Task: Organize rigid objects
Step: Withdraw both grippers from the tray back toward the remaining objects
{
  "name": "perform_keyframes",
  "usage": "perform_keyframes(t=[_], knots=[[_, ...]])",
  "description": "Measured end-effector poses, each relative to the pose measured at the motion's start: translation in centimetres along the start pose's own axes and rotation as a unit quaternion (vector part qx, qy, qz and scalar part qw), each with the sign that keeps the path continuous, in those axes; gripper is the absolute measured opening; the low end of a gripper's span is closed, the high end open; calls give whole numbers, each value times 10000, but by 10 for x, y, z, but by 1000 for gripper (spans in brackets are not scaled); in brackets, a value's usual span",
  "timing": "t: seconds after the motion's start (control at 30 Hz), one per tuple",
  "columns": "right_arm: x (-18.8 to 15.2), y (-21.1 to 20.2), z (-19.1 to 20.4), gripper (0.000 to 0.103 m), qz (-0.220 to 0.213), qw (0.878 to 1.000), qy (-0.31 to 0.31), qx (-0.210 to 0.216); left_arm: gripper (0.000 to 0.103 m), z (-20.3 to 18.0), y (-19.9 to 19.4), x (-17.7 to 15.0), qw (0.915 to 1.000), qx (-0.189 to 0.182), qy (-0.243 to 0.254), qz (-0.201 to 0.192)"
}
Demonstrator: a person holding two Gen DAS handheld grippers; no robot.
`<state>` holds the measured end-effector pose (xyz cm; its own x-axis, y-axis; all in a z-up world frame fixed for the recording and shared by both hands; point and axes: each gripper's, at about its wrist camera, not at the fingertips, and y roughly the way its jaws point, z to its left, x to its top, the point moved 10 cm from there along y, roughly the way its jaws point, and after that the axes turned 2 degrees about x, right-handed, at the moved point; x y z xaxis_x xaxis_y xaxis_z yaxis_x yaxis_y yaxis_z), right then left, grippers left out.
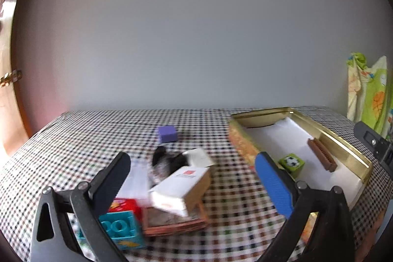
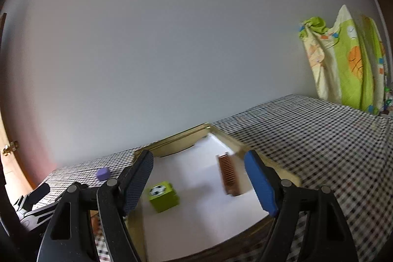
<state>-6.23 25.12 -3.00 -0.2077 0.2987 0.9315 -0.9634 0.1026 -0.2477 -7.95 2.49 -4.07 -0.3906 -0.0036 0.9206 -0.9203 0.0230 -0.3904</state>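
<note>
A worktop [image 1: 221,124] covered in a black-and-white checked cloth runs up to a plain pale wall. On its right side lies a shallow gold tin [image 1: 343,139] lined with white paper [image 1: 277,136], and two things already rest inside it: a green cube with a football print [image 1: 292,163] near the front and a brown comb [image 1: 321,155] lying lengthwise beside the right wall, the two apart from each other. Left of the tin is a loose heap on the cloth: a white carton [image 1: 181,188] with its flap open leaning over a flat reddish-brown box [image 1: 174,222], a teal block [image 1: 122,227] and a red block [image 1: 126,205] at the front left, and something dark and blurred [image 1: 167,161] behind the carton that cannot be made out. A small purple cube [image 1: 167,133] sits alone farther back, well apart from the heap. The left hand-held gripper [image 1: 194,176] hangs over the heap with its jaws spread wide and nothing between them, the carton showing in the gap. The right hand-held gripper [image 2: 199,178] hangs over the tin [image 2: 176,141], also released, its two fingers wide apart with the green cube [image 2: 163,195] and the comb [image 2: 229,174] lying untouched below. A bright green and yellow patterned cloth [image 2: 343,60] hangs at the far right.
</note>
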Motion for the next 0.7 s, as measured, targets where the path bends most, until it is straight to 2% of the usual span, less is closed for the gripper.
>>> perform_keyframes(t=[0.13, 0.3, 0.47, 0.7], knots=[[-7, -1, 21, 79, 55, 9997, -170, 151, 102, 23, 0, -10, 9994, 147, -167, 277], [-18, 2, 38, 79, 234, 9988, -230, 359, 102, 50, -2, -30, 9958, 126, -491, 761], [-30, 4, 56, 79, 446, 9969, -175, 617, 102, 71, 4, -53, 9872, 199, -841, 1343], [-44, 3, 78, 79, 651, 9939, -411, 795, 102, 89, 12, -72, 9770, 290, -1179, 1752]])
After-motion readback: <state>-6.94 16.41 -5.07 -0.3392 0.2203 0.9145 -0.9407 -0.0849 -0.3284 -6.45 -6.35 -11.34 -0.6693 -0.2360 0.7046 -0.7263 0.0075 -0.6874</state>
